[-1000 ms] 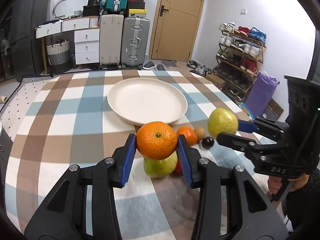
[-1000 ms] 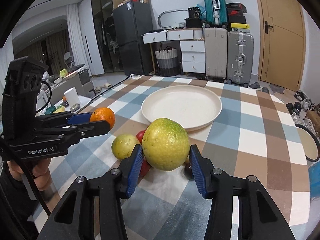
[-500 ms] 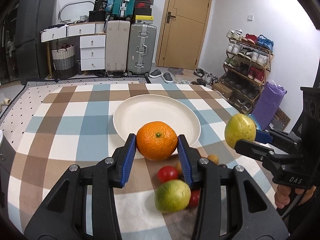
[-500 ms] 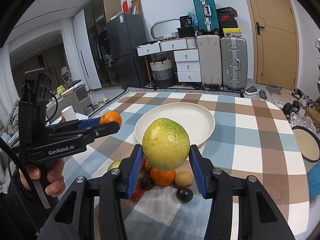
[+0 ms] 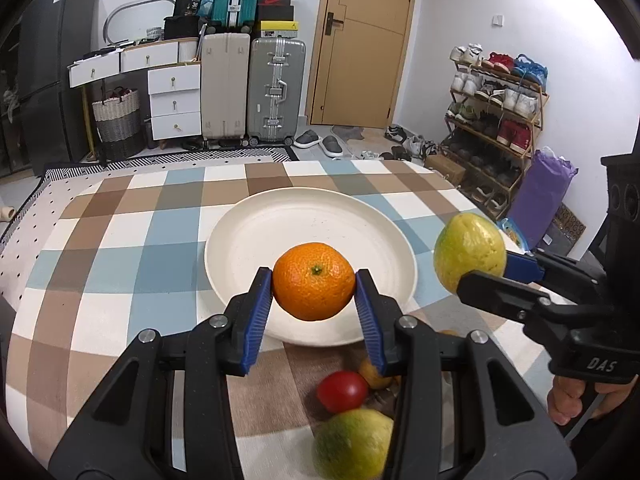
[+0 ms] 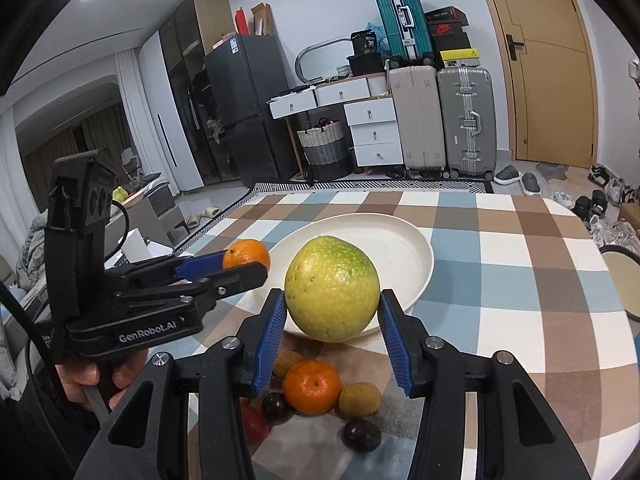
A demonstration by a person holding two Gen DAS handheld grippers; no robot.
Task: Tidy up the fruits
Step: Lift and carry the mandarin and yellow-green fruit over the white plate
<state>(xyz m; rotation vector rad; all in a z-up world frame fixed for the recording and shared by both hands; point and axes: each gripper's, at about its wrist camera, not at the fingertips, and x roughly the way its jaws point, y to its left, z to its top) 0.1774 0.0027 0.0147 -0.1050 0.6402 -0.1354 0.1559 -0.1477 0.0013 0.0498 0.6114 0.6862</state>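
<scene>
My left gripper (image 5: 314, 298) is shut on an orange (image 5: 314, 281) and holds it above the near rim of the cream plate (image 5: 280, 224). My right gripper (image 6: 333, 322) is shut on a yellow-green fruit (image 6: 332, 288), held above the plate's near edge (image 6: 416, 280). The right gripper's fruit also shows in the left wrist view (image 5: 469, 253), right of the plate. The left gripper's orange also shows in the right wrist view (image 6: 247, 254). On the table below lie a green fruit (image 5: 352, 442), a red tomato (image 5: 342, 391), a small orange (image 6: 311, 386), a kiwi (image 6: 359, 399) and dark plums (image 6: 361, 434).
The checked tablecloth (image 5: 120, 240) covers the table. Suitcases (image 5: 276, 88), white drawers (image 5: 172, 96) and a shoe rack (image 5: 492, 120) stand beyond the far edge. A round mat (image 6: 624, 280) lies at the table's right side.
Both grippers have risen and moved forward toward the plate with their fruits. The loose fruits now lie lower and closer in both views.
</scene>
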